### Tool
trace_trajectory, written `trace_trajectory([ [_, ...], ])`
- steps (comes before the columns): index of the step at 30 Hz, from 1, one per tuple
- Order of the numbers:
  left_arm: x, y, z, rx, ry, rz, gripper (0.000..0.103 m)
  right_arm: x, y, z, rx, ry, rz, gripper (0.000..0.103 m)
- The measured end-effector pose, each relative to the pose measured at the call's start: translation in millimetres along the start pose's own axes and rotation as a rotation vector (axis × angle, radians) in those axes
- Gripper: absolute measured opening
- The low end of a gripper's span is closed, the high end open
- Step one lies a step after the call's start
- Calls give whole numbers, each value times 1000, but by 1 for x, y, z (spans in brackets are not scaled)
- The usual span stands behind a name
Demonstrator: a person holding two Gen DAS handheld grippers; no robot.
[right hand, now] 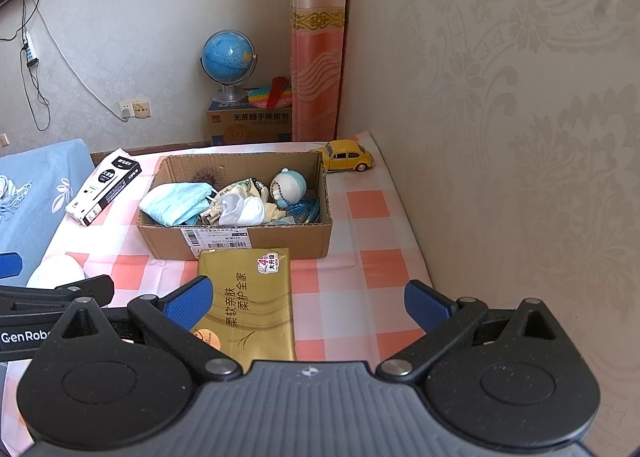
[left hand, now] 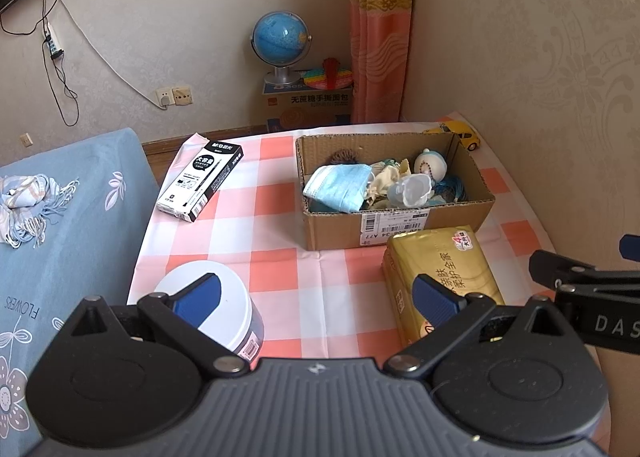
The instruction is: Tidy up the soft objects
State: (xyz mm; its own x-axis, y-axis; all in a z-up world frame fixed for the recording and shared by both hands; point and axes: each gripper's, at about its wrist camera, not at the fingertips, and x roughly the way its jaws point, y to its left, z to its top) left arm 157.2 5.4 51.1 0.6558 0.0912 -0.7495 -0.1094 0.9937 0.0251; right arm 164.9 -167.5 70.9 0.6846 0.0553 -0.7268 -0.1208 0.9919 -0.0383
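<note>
An open cardboard box stands on the checked tablecloth. It holds a blue face mask, white cloth, a round plush toy and blue cord. A gold tissue pack lies in front of the box. My left gripper is open and empty above the cloth, between a white tub and the pack. My right gripper is open and empty, its left finger over the pack. A striped scarf lies on the blue bedding.
A white lidded tub stands at front left. A black-and-white pen box lies left of the cardboard box. A yellow toy car sits behind it. A patterned board walls the right side. A globe stands on a carton.
</note>
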Motion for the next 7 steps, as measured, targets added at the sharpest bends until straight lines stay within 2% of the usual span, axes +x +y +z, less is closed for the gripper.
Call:
trace_trajectory([
  [7,0,0,0,0,0,0,102,0,0,0,0,0,-1,103],
])
